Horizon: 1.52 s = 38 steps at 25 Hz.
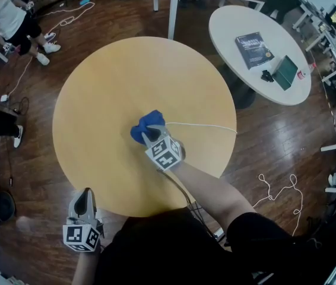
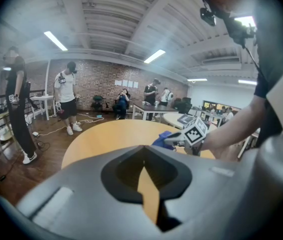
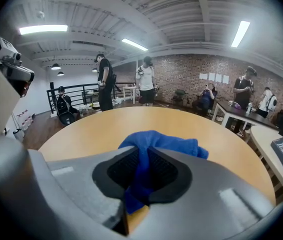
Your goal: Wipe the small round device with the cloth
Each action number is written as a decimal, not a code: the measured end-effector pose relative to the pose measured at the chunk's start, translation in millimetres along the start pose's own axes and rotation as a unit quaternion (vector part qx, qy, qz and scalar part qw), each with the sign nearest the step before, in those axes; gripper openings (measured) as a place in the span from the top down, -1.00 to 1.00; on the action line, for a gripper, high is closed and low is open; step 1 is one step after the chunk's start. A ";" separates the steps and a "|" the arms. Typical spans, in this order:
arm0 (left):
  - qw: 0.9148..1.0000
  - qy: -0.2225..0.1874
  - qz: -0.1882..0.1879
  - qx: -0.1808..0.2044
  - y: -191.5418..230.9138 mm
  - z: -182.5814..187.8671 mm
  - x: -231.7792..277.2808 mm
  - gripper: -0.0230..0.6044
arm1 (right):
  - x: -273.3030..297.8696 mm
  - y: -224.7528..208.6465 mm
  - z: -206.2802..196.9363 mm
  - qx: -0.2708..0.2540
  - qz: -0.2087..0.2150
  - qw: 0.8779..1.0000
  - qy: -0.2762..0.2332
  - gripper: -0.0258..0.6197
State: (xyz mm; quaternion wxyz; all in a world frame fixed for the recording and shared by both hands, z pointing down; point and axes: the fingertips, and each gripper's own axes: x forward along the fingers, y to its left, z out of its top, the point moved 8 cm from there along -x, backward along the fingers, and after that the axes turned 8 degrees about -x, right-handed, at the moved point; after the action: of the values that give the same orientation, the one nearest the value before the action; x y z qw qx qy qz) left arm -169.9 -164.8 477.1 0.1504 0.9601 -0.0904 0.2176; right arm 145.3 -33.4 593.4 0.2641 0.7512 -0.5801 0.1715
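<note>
The right gripper pinched the blue cloth at the middle of the round table. The small round device was hidden, probably beneath the cloth. The left gripper hung near-left, pressed together and empty, so wiping might shove the unbraced device.

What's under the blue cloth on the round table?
The blue cloth, pinched by the right gripper, lies bunched on the wooden table. A white cable leads away from it. No round device shows; anything beneath is covered.

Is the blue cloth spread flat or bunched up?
Bunched: the blue cloth is crumpled, pinched in the right gripper over the table.
</note>
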 end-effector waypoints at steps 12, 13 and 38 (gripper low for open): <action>1.000 0.004 0.011 -0.007 3.3 -6.5 -7.3 0.92 | -2.1 18.0 -73.0 0.069 0.018 0.995 0.071 0.75; 1.000 0.004 0.010 -0.008 2.9 -6.9 -6.8 0.92 | -5.5 17.4 -72.5 0.070 0.019 0.995 0.061 0.75; 0.999 0.004 0.034 -0.004 -82.8 46.4 -14.6 0.92 | -60.2 -80.6 -9.9 -0.005 -0.026 0.999 -0.034 0.75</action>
State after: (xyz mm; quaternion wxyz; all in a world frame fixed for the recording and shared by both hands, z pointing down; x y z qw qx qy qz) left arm -145.0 -100.8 410.1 0.1471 0.9550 -0.1230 0.2262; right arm 207.2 34.6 551.4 0.2523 0.7700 -0.5701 0.1360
